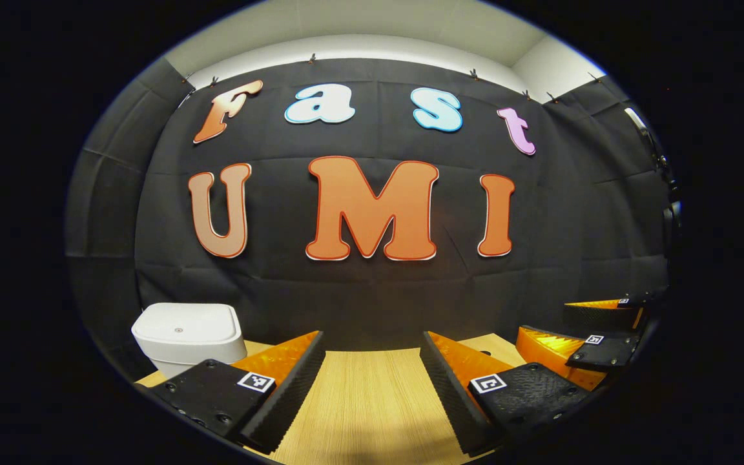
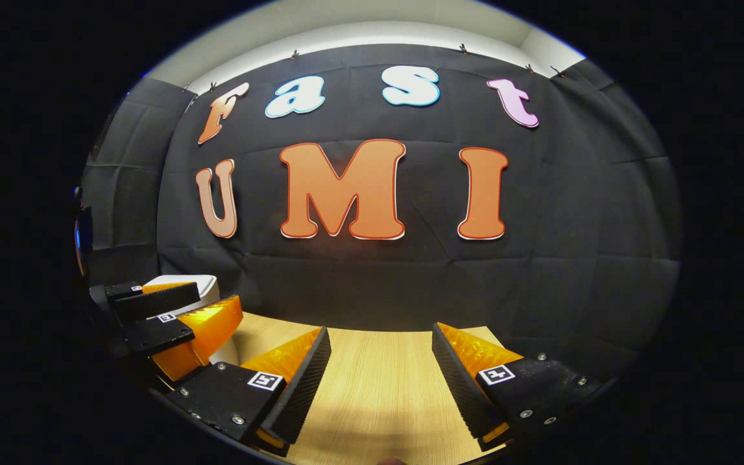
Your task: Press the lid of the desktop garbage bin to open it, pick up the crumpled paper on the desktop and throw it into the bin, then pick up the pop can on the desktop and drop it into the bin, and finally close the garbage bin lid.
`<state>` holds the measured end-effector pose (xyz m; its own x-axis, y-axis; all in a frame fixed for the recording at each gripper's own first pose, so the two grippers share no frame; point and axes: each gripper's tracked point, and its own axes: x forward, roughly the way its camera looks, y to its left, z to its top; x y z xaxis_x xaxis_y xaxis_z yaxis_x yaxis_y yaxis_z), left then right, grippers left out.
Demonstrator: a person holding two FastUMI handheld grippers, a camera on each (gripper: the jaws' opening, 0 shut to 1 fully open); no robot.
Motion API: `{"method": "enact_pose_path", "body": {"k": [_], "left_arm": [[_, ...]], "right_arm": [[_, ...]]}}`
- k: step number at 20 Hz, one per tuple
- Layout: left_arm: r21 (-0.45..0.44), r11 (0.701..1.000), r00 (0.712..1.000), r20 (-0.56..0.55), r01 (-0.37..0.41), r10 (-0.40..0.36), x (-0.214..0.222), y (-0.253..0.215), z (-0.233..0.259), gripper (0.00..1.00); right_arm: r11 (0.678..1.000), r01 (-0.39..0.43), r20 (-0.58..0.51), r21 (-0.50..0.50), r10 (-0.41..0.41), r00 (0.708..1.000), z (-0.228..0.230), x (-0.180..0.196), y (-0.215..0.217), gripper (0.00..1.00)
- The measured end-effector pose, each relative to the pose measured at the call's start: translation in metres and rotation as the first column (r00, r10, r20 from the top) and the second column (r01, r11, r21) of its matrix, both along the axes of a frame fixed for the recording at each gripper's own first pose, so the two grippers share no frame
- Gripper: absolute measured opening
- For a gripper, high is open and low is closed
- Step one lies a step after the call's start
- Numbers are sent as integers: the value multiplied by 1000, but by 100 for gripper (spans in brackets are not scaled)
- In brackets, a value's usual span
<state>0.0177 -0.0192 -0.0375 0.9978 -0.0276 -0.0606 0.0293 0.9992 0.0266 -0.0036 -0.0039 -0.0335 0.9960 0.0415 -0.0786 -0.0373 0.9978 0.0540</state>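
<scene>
Both grippers, left (image 1: pixel 372 374) and right (image 2: pixel 380 374), above wooden desk (image 1: pixel 365 400), fingers apart, empty. White garbage bin (image 1: pixel 186 334), lid closed, at far left.

Each tool (image 1: pixel 372 381) (image 2: pixel 378 381) bears ridged wedge fingers, screwed base plates and small square black-and-white marker tags

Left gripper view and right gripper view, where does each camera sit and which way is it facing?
Left gripper view: rides the left gripper, facing the black cloth wall over the wooden table; own fingers open, garbage bin left.
Right gripper view: rides the right gripper, facing likewise; own fingers open.
Shared: wall, table, bin, each other's gripper.
</scene>
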Motion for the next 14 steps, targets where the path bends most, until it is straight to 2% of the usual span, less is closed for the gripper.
{"method": "enact_pose_path", "body": {"k": [14], "left_arm": [[-5, 1000, 1000, 2, 6, -6, -1, 3, -2, 94]], "right_arm": [[1000, -2, 2, 2, 2, 1000, 1, 0, 1, 94]]}}
